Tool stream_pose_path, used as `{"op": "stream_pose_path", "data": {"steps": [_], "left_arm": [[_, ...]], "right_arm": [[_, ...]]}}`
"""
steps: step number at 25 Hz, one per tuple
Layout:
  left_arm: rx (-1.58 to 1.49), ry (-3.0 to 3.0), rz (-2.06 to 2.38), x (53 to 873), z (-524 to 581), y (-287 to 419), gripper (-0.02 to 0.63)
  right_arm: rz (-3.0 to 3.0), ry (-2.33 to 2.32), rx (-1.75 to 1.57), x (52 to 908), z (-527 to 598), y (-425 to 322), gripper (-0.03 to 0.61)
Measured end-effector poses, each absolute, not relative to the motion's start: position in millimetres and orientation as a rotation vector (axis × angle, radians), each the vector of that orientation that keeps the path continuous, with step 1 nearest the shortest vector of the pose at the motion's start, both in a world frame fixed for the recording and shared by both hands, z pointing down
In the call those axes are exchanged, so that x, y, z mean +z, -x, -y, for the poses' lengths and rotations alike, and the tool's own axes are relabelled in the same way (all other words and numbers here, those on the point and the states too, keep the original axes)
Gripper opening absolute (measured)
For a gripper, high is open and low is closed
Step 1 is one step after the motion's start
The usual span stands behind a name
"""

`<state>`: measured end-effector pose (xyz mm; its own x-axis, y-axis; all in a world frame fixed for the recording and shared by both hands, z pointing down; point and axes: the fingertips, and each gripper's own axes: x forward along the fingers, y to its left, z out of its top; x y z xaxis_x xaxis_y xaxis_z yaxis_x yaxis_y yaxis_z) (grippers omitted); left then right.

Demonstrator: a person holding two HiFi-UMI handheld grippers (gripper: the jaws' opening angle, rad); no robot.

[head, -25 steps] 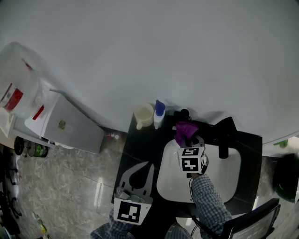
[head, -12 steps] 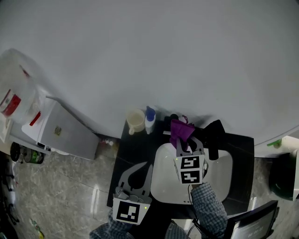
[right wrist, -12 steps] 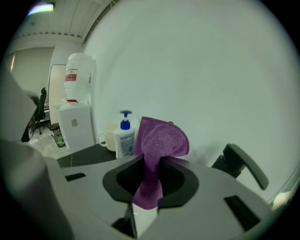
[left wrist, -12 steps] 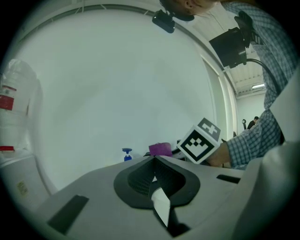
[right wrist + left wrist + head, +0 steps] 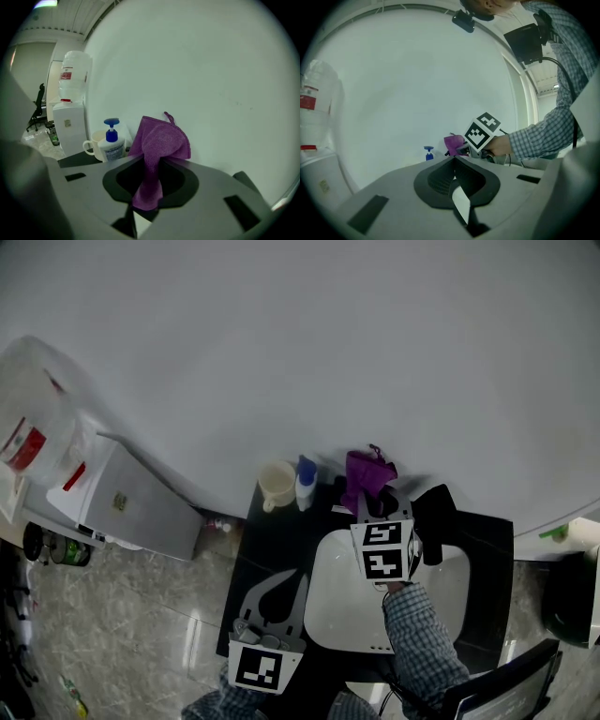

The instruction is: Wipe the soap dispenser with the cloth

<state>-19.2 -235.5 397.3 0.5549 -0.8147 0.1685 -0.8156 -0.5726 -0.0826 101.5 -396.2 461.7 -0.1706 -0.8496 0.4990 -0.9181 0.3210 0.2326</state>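
Right gripper (image 5: 149, 180) has its fingers clamped on the purple cloth (image 5: 159, 140), up by the far wall. The soap dispenser (image 5: 111, 144) stands just left of it, beside a cream mug (image 5: 95, 142). Left gripper (image 5: 453, 161) hangs near — fingers pressed together, holding nothing.

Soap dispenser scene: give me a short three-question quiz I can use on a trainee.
1. True or false: the right gripper is shut on the cloth.
2. Which stands right beside the dispenser? A: cup. B: plate. C: sponge.
3. Fill in: the dispenser's pump is coloured ___.
Key: 1 true; 2 A; 3 blue.
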Motion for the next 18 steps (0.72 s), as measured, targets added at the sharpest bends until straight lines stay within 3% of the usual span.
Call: {"op": "stream_pose_path", "data": {"steps": [18], "left_arm": [[0.369,-2.714,1.474,422,229,37,0.002]], "right_arm": [[1.884,-1.553,0.379,574,375,-135,0.08]]}}
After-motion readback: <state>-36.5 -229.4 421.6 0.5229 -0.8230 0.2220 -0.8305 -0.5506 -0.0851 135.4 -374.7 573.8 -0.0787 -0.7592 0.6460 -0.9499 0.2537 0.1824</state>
